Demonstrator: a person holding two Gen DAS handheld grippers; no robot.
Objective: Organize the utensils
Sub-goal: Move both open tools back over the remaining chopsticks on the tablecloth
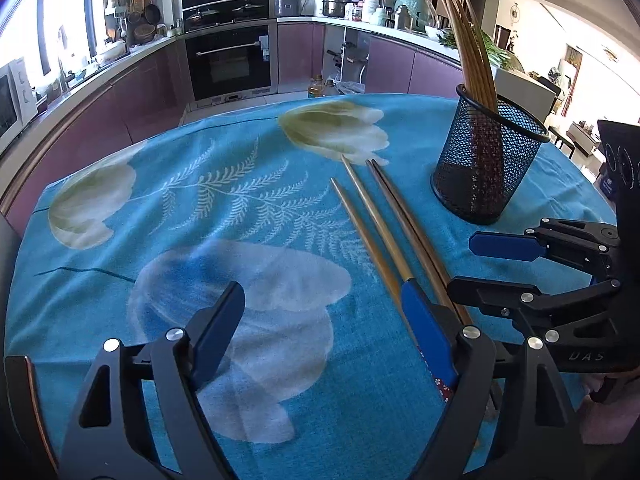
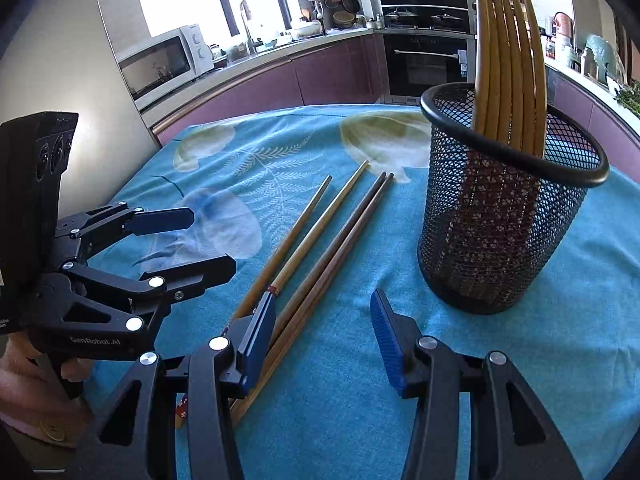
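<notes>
Four loose chopsticks [image 1: 384, 224] [image 2: 320, 232] lie side by side on the blue flowered cloth, two light and two dark. A black mesh cup [image 1: 486, 160] [image 2: 504, 216] stands upright to their right and holds several more chopsticks [image 1: 472, 56] [image 2: 508, 60]. My left gripper [image 1: 320, 320] [image 2: 208, 242] is open, its right finger over the light chopsticks' thick ends, with only cloth between the pads. My right gripper [image 2: 324, 320] [image 1: 480, 268] is open too, and its left finger covers the dark pair's ends. Neither gripper holds anything.
The blue cloth [image 1: 200, 200] covers the table up to its far edge. Beyond it run purple kitchen cabinets, a black oven [image 1: 230, 60] and a microwave [image 2: 160, 64]. A hand [image 2: 24, 376] holds the left gripper's handle.
</notes>
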